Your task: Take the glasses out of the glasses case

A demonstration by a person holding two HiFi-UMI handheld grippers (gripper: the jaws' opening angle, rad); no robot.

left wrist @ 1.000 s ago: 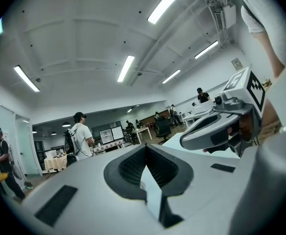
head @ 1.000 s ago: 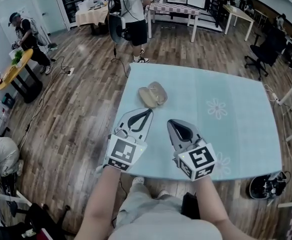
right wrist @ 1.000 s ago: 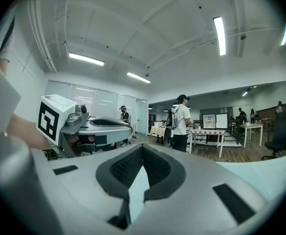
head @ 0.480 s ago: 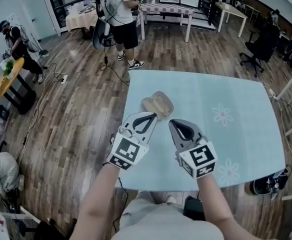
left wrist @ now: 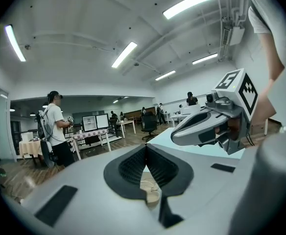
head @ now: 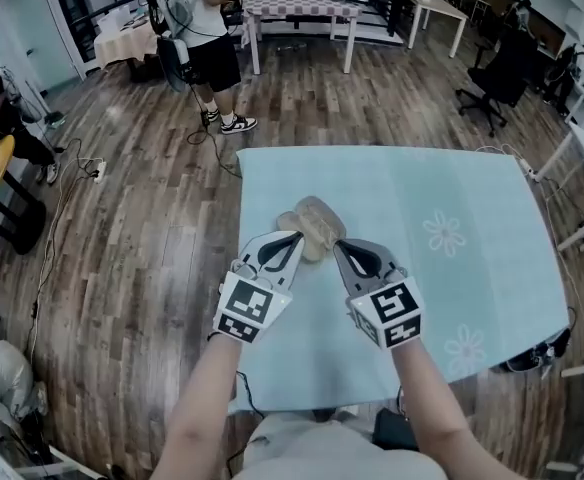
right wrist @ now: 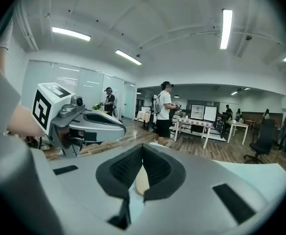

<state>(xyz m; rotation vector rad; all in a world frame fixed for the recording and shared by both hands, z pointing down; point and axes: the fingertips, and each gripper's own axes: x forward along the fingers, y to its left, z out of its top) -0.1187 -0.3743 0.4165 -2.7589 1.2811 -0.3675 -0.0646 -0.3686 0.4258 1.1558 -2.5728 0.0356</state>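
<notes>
A beige glasses case (head: 313,225) lies on the light blue tablecloth (head: 442,198), near the table's left side. It looks like two rounded halves; no glasses can be made out. My left gripper (head: 297,236) points at the case from the near left, its tips right at the case's edge. From the near right, my right gripper (head: 337,244) does the same. Both are shut with nothing between the jaws. In the left gripper view the case (left wrist: 149,190) shows below the left gripper (left wrist: 145,148). A sliver of the case (right wrist: 140,182) also shows under the right gripper (right wrist: 142,147).
The table's left edge (head: 238,228) drops to wooden floor. A person (head: 204,28) stands beyond the table's far end, near white tables (head: 302,8). An office chair (head: 492,68) stands at the far right. A cable (head: 217,153) trails on the floor.
Both grippers have closed in on the case, from a gap short of it to tips at its near edge. They stay shut. The case has not moved on the cloth.
</notes>
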